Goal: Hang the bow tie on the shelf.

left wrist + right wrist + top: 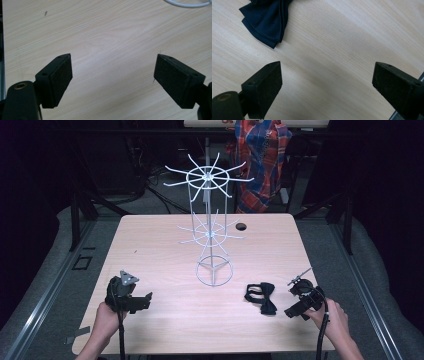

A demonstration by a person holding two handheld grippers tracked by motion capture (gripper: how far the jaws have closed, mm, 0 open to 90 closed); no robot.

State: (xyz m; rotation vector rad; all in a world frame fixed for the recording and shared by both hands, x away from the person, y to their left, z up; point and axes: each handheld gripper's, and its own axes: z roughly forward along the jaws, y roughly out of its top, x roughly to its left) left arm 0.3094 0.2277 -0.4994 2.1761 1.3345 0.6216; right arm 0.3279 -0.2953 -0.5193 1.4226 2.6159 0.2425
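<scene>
Both hand-held grippers — left [145, 300], right [291, 312] — wide open, empty, bow tie [262, 297] near wire rack [210, 227]

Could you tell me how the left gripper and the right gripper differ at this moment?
The left gripper lies left of the white wire rack with bare table between its jaws, while the right gripper sits beside the dark bow tie, whose corner shows ahead of its jaws. The left gripper carries a grey three-cornered plate; the right gripper's top looks different. Both are open and hold nothing.
</scene>
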